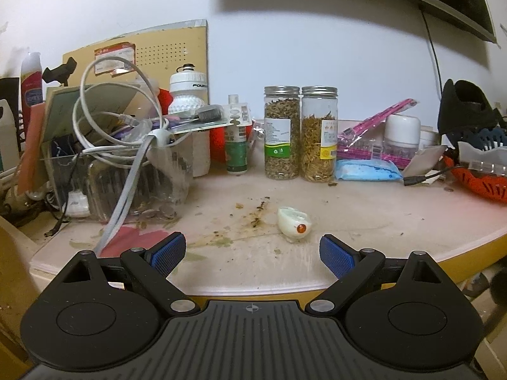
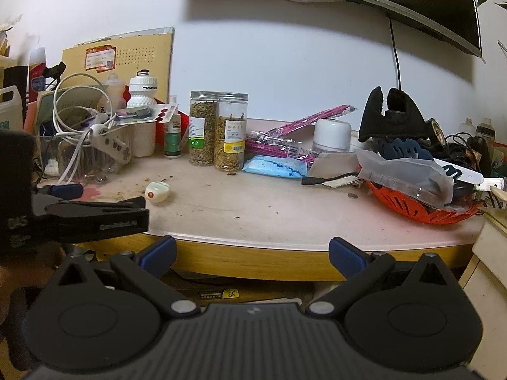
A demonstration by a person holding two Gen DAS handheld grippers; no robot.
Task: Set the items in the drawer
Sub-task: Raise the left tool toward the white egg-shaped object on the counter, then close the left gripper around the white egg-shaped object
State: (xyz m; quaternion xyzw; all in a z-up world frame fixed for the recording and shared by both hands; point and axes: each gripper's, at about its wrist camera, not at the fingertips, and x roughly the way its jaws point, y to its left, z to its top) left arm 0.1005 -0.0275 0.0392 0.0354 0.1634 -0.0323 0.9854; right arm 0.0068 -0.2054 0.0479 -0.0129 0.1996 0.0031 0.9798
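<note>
A small white oval object with an orange dot (image 1: 293, 224) lies on the dirty pink tabletop (image 1: 364, 221), just ahead of my left gripper (image 1: 252, 251), which is open and empty above the front edge. It also shows in the right wrist view (image 2: 157, 192). My right gripper (image 2: 252, 255) is open and empty, in front of and below the table's wooden edge (image 2: 253, 261). The left gripper shows from the side in the right wrist view (image 2: 63, 204). Two glass jars of dried herbs (image 1: 299, 133) stand at the back. No drawer is in view.
A clear bin with cables and a power strip (image 1: 126, 158) stands at the left. A green bottle (image 1: 237, 136), a blue packet (image 1: 366, 170), pink packaging (image 1: 374, 129) and a white jar (image 1: 401, 136) line the back. An orange basket of clutter (image 2: 421, 202) sits at the right.
</note>
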